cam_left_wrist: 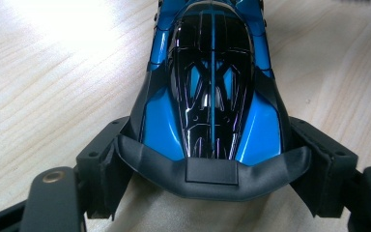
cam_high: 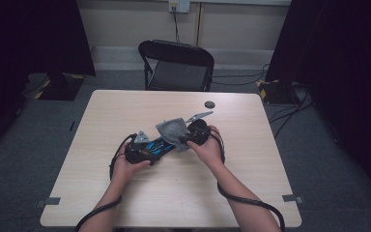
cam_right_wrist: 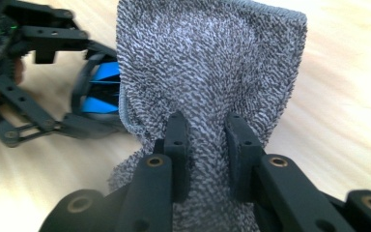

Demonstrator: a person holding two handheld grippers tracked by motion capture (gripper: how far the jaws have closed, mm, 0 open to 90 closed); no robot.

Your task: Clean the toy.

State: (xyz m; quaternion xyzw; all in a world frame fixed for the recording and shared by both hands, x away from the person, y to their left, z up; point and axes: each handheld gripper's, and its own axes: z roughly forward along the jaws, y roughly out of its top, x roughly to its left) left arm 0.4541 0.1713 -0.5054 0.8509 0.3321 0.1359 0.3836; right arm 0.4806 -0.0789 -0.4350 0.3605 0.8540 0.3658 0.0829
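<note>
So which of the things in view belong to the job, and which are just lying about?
In the job:
- toy car, clamped at its black end in the left claw
- grey cloth, pinched in the right claw, hanging by the car

Lying about:
- small dark disc on the table
- folding chair behind the table

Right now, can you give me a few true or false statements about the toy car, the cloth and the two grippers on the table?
1. The left gripper holds the blue toy car by one end. True.
2. The right gripper is open. False: its fingers pinch the grey cloth.
3. The cloth is red. False: it is grey.
4. A small dark disc lies on the table beyond the hands. True.
5. A folding chair stands behind the table. True.
</note>
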